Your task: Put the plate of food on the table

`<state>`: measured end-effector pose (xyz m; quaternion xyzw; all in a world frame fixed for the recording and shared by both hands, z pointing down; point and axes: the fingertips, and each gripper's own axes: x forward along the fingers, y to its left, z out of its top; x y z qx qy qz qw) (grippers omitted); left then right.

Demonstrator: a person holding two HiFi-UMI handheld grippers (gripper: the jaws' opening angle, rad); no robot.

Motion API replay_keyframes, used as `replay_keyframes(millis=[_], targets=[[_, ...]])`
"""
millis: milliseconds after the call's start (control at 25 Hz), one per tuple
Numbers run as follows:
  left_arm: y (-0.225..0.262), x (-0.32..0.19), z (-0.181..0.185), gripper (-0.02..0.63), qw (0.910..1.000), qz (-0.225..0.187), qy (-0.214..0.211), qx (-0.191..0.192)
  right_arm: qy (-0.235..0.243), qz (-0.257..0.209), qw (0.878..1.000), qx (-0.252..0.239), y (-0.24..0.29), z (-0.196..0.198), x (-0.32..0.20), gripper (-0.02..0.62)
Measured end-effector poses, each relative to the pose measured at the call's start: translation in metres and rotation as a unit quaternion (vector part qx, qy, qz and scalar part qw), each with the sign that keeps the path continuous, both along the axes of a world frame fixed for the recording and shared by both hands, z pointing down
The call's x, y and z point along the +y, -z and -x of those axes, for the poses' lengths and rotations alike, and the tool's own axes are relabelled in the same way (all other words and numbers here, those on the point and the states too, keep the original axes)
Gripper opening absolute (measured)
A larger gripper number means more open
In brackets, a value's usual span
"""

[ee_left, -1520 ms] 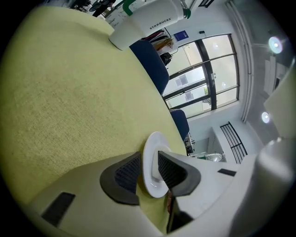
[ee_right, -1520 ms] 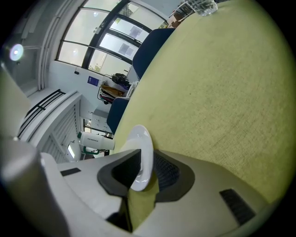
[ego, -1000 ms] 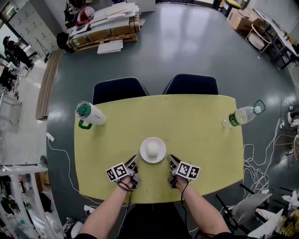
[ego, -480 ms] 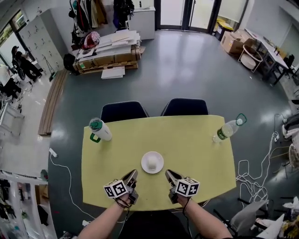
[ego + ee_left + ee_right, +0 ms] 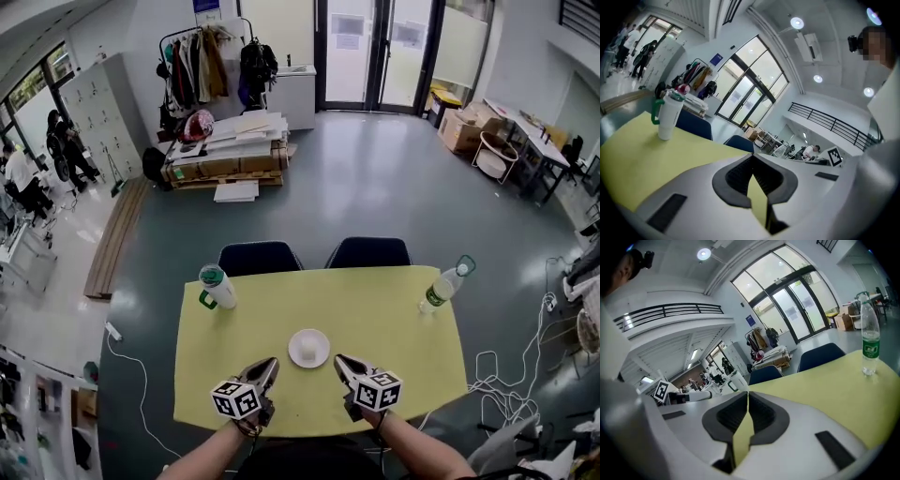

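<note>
A small white plate [image 5: 308,349] with a pale round piece of food on it rests on the yellow table [image 5: 384,314], near the middle of the front half. My left gripper [image 5: 269,365] hovers in front of the plate to its left, and my right gripper [image 5: 341,361] in front to its right. Both are clear of the plate. In the left gripper view the left gripper [image 5: 752,157] has its jaws together with nothing between them. The right gripper [image 5: 747,393] is likewise shut and empty in its own view. Neither gripper view shows the plate.
A white tumbler with a green lid [image 5: 217,286] stands at the table's far left corner, and a clear water bottle [image 5: 443,284] at the far right. Two dark chairs [image 5: 260,257] are tucked in along the far side. Cables [image 5: 499,375] lie on the floor to the right.
Both grippers have lifted and drawn back from the plate's sides toward the table's near edge. The plate stays on the table. The head view has risen and now shows more of the room.
</note>
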<state>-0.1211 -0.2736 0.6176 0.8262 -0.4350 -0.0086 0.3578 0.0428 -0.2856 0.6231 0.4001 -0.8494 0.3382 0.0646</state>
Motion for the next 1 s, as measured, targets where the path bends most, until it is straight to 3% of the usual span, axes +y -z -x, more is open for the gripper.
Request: replay_keyframes(millis=[280,520,1000], targets=[[0.03,0.016,-0.017,0.008,0.9958,-0.062,-0.018,-0.066,0.037,-0.058,0.997,0.028,0.031,0.01,0.014,0.014],[0.04,0.033,-0.017,0.008,0.9967,-0.064,-0.005,-0.05,0.027,-0.088,0.996,0.01,0.055,0.011,0.023,0.012],[0.048,0.057,-0.025,0.008,0.9945,-0.072,0.04,-0.065,0.039,-0.082,0.996,-0.011,0.054,0.0,0.049,0.012]])
